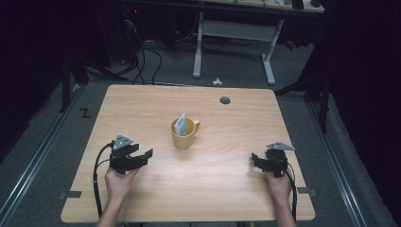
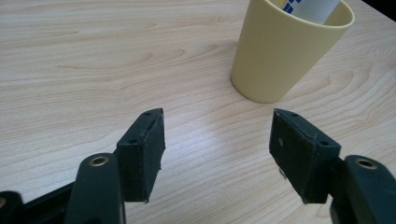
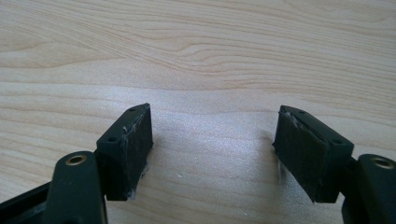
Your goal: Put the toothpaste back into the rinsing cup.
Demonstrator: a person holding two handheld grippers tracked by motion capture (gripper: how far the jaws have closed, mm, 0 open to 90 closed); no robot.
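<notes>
Two black grippers, left gripper (image 1: 145,156) and right gripper (image 1: 256,158); grey three-cornered top plates; black trailing cables (brass-ringed holes behind the jaws)

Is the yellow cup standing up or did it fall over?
Standing up. The yellow cup sits on its base on the table, mouth upward, with a white-and-blue packet poking out.

We count one yellow mug (image 1: 183,134) on the surface (image 1: 227,189), and one white and blue packet (image 1: 180,124) standing inside it. We count two tools: the left tool (image 1: 146,155) and the right tool (image 1: 255,158), each with two black jaws set apart with nothing between them. Two hands hold them, the left hand (image 1: 118,182) and the right hand (image 1: 279,185). The surface has one round hole (image 1: 225,100) near its far edge.
</notes>
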